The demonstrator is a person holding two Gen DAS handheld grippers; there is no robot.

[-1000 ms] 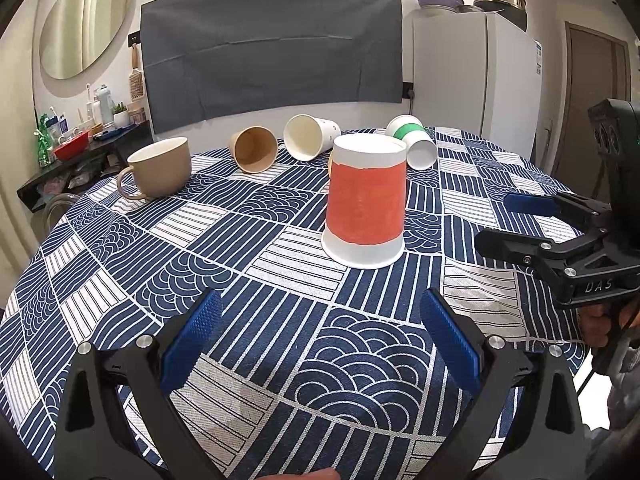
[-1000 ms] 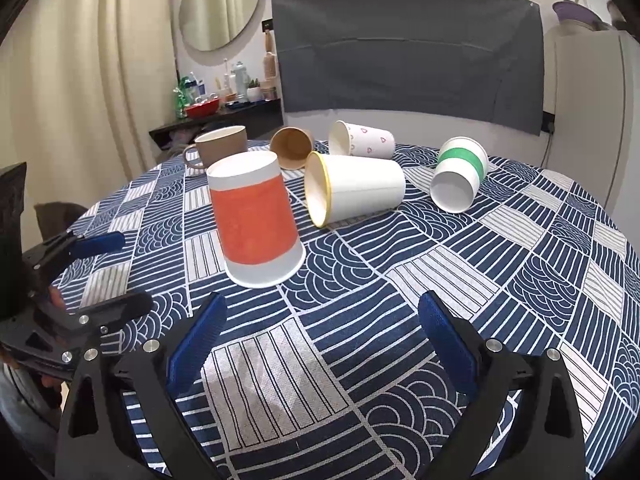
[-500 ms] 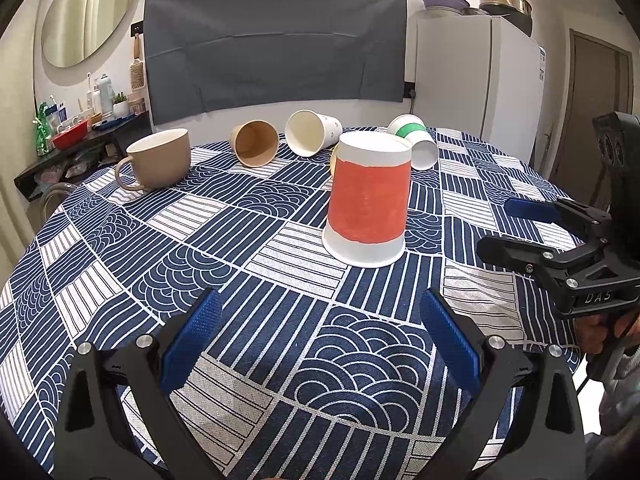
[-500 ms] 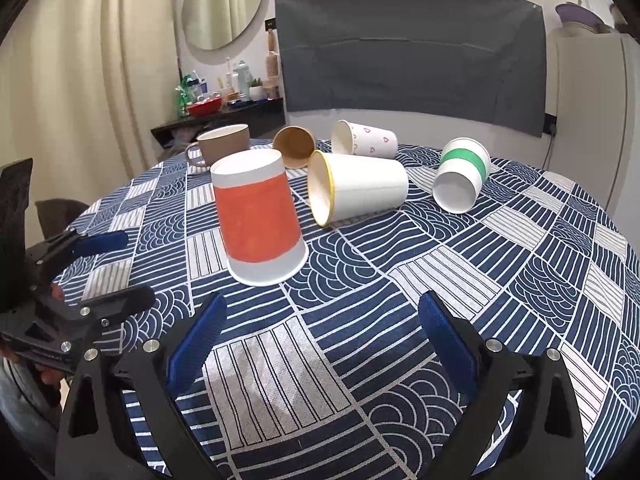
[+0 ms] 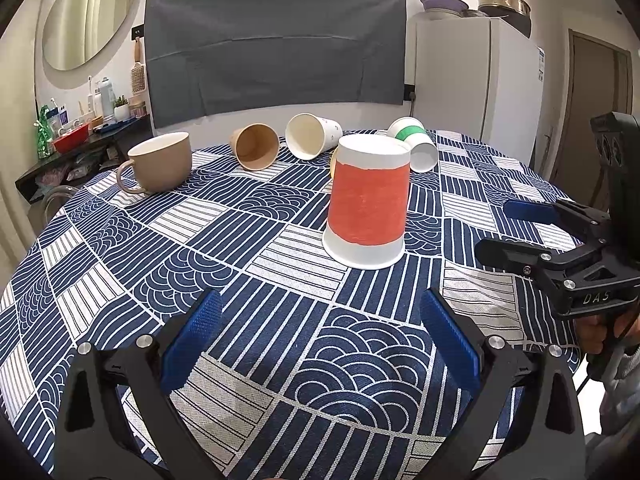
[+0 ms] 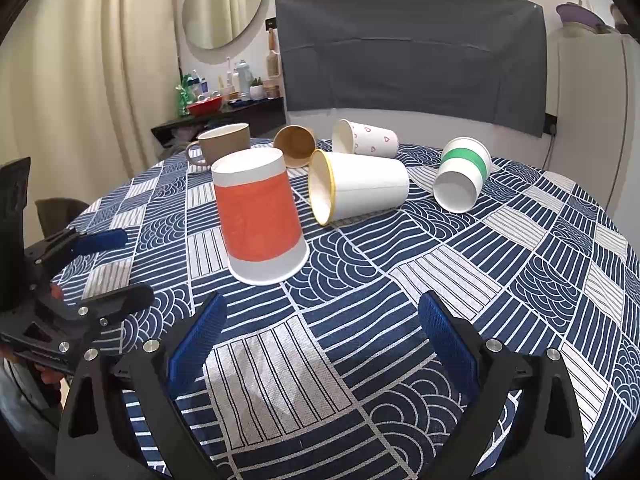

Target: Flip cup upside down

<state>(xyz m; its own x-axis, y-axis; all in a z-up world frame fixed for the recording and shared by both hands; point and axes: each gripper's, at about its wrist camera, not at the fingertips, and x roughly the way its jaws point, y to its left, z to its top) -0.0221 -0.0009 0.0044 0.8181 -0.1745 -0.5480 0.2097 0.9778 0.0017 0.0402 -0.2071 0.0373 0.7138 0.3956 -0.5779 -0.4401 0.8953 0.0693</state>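
Tabletop (image 5: 248, 232), round, under a blue-and-white patterned cloth, carries everything here. Beige mug (image 5: 160, 162) stands upright at the far left edge, likely parked clear of the working area. Orange cup (image 5: 368, 204), the task's thing as you'd judge it, stands mouth-down near the middle, wide rim flat on the cloth, base up; by that pose the flip looks already done. Right behind it, white cup with yellow rim (image 6: 360, 188) lies on its side, mouth toward the orange cup, close but whether touching you cannot tell. Green-banded cup (image 6: 460, 176) lies on its side further right, mouth toward you. Heart-print cup (image 6: 368, 138) and brown cup (image 6: 296, 146) lie on their sides at the back. The tipped cups look like ones waiting their turn, spread well apart so each leaves room for tongs. Your left tongs (image 5: 320, 340) are spread wide, empty, held low over the near cloth, pointing at the orange cup with clear cloth between. Your right tongs (image 6: 320, 338) are likewise wide and empty, low, aimed between the orange cup and the yellow-rimmed one. Each tool shows at the edge of the other's view, so your hands sit side by side, level, off the cups.
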